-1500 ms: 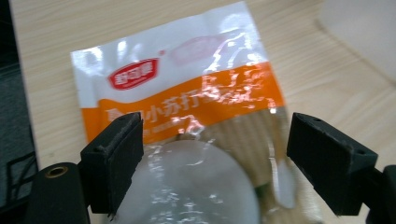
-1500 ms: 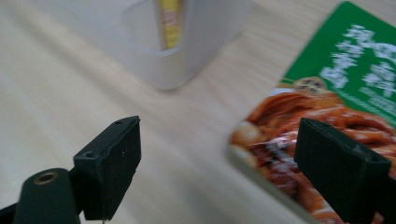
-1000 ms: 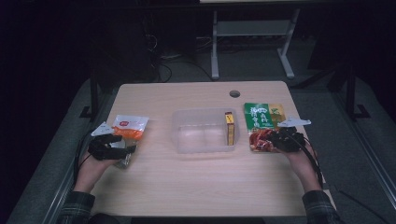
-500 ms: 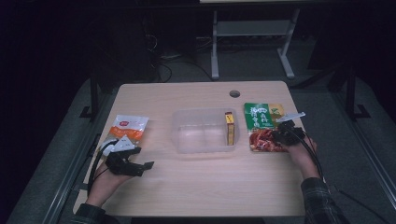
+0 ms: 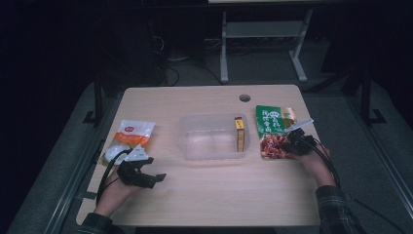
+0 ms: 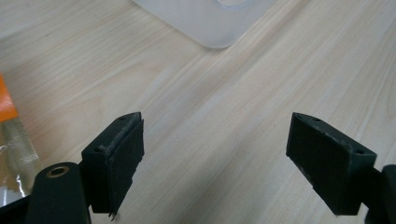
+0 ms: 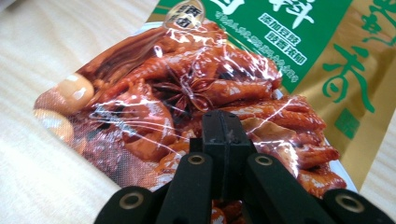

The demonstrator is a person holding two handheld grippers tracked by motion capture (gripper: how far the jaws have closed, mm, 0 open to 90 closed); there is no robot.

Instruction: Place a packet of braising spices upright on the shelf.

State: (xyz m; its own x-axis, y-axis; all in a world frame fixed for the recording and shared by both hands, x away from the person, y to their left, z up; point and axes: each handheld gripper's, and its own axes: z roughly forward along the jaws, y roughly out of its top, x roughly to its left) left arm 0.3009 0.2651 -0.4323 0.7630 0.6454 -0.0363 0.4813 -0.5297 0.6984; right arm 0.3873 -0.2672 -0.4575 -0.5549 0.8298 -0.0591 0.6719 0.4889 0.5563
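two packets and a clear tub lie on the pale wooden desk. the right tongs sit at the right side of the desk, resting on the near end of the green and red food packet. in the right gripper view the right tongs have their jaws pressed together with no gap between them, and their tips lie over the glossy picture of braised meat on the food packet; the pads have just been closing, and whether a fold of the film is pinched between them cannot be told. the packet lies flat, its green end far and its red end near, just right of the clear plastic tub.

the tub sits in the middle of the desk, and a small yellow box stands on edge against its right wall. the left tongs are at the near left, pointing right toward the middle of the desk. in the left gripper view the left tongs stand wide apart with bare wood between the pads and nothing held; a corner of the tub shows far ahead. the orange and white packet lies at the left of the desk, just beyond the left hand.
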